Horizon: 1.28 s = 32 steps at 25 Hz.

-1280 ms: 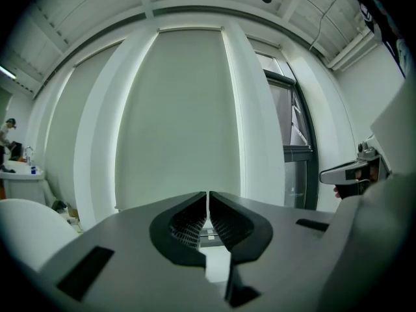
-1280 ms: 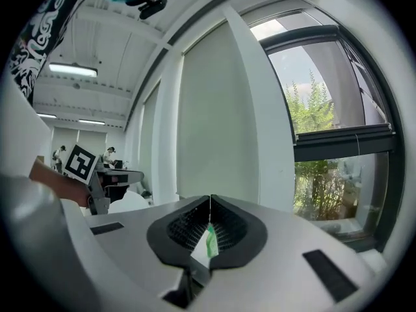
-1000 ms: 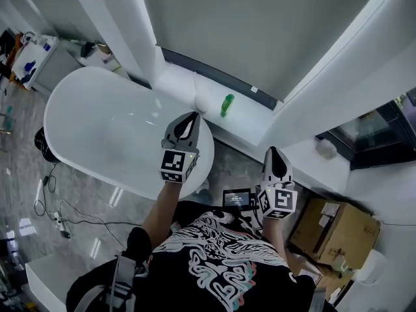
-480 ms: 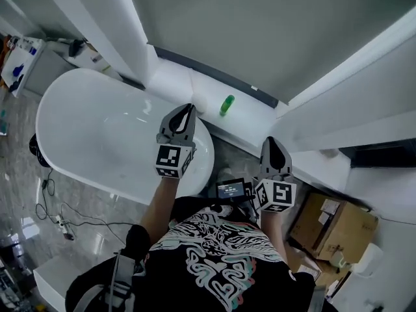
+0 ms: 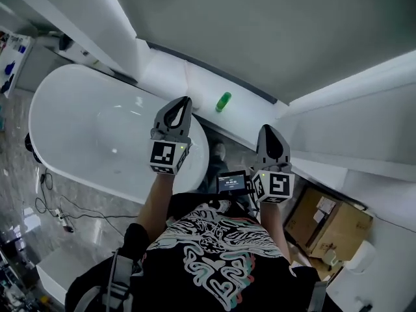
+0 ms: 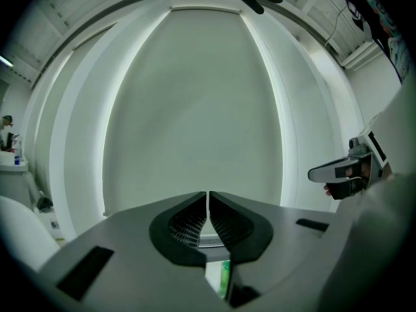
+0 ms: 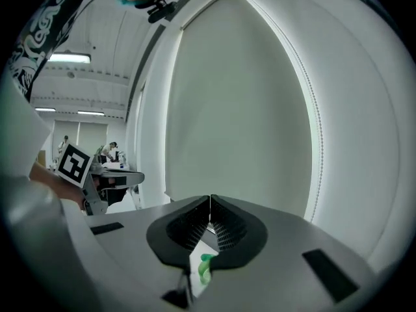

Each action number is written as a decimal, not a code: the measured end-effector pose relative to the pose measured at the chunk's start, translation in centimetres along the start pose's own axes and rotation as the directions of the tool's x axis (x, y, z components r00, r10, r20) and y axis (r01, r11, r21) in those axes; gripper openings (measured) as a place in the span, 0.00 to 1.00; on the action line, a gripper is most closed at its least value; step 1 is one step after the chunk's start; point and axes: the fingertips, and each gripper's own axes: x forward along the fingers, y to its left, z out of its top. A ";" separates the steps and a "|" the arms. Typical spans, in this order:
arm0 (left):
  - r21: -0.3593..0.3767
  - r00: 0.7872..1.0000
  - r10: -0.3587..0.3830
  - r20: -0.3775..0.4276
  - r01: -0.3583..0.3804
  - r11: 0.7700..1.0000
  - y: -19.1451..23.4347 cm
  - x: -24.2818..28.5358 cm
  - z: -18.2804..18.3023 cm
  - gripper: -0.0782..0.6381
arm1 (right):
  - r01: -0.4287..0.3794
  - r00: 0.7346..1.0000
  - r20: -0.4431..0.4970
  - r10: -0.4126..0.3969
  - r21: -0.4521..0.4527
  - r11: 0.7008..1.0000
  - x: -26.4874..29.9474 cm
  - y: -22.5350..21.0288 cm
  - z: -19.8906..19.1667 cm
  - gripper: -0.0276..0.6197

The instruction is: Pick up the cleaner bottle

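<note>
The cleaner bottle [image 5: 223,101] is small and green and stands on the white ledge [image 5: 250,119] under the window blind. My left gripper [image 5: 186,100] is shut and empty, held over the tub's end, its tips just left of the bottle and apart from it. My right gripper [image 5: 269,129] is also shut and empty, nearer me and to the right of the bottle. In the left gripper view the bottle [image 6: 225,279] shows as a green sliver below the closed jaws. The right gripper view shows the bottle [image 7: 205,267] the same way, low beneath the closed jaws.
A white bathtub [image 5: 65,129] fills the left side, its rim beneath my left arm. A cardboard box [image 5: 331,223] sits on the floor at the right, cables [image 5: 52,207] lie on the floor at the left. A small screen [image 5: 233,182] hangs at my chest.
Both grippers have moved forward towards the ledge, still shut. The bottle now lies closer to the left gripper's tips in the head view.
</note>
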 end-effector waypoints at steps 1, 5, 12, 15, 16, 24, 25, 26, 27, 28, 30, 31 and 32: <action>0.003 1.000 -0.001 -0.009 0.001 1.000 0.1 0.5 -0.4 0.14 | -0.004 1.000 -0.008 0.004 0.003 1.000 0.6 -0.2 -0.2 0.09; -0.003 0.998 0.006 -0.056 -0.006 1.000 1.3 1.8 -2.4 0.14 | -0.030 0.999 -0.033 0.030 -0.006 1.000 3.4 -0.6 -0.8 0.09; 0.007 0.993 0.007 -0.114 -0.006 1.000 2.1 3.9 -5.6 0.14 | -0.079 0.994 -0.078 0.076 -0.033 0.996 7.5 -0.8 -2.9 0.09; 0.005 0.991 0.002 -0.135 -0.001 1.000 2.2 4.4 -7.4 0.14 | -0.099 0.990 -0.104 0.095 -0.034 0.995 8.8 -0.6 -4.4 0.09; 0.005 0.990 -0.004 -0.139 0.005 1.000 1.9 4.6 -7.9 0.14 | -0.103 0.989 -0.112 0.098 -0.034 0.994 9.1 -0.7 -5.0 0.09; 0.039 0.974 -0.039 -0.222 0.048 0.998 1.0 6.7 -13.8 0.14 | -0.134 0.978 -0.165 0.126 -0.038 0.990 12.7 -1.3 -9.8 0.09; 0.034 0.972 -0.042 -0.231 0.051 0.998 1.0 7.0 -14.7 0.14 | -0.138 0.976 -0.175 0.129 -0.039 0.990 13.2 -1.4 -10.6 0.09; 0.028 0.970 -0.046 -0.240 0.054 0.998 1.0 7.2 -15.5 0.14 | -0.141 0.974 -0.185 0.132 -0.039 0.989 13.7 -1.4 -11.3 0.09; 0.023 0.967 -0.050 -0.249 0.058 0.998 1.0 7.4 -16.3 0.14 | -0.144 0.972 -0.195 0.134 -0.037 0.989 14.1 -1.4 -12.0 0.09; 0.019 0.965 -0.054 -0.257 0.061 0.998 1.0 7.6 -17.0 0.14 | -0.148 0.969 -0.204 0.137 -0.036 0.988 14.5 -1.3 -12.7 0.09; 0.017 0.961 -0.059 -0.269 0.066 0.998 1.0 7.8 -18.2 0.14 | -0.156 0.965 -0.220 0.144 -0.033 0.987 15.1 -1.2 -14.0 0.09; 0.019 0.960 -0.061 -0.274 0.069 0.997 1.0 7.9 -18.8 0.14 | -0.160 0.963 -0.227 0.149 -0.033 0.987 15.4 -1.2 -14.6 0.09; 0.022 0.959 -0.062 -0.278 0.070 0.997 0.9 8.0 -19.3 0.14 | -0.164 0.961 -0.232 0.152 -0.033 0.986 15.6 -1.2 -15.2 0.09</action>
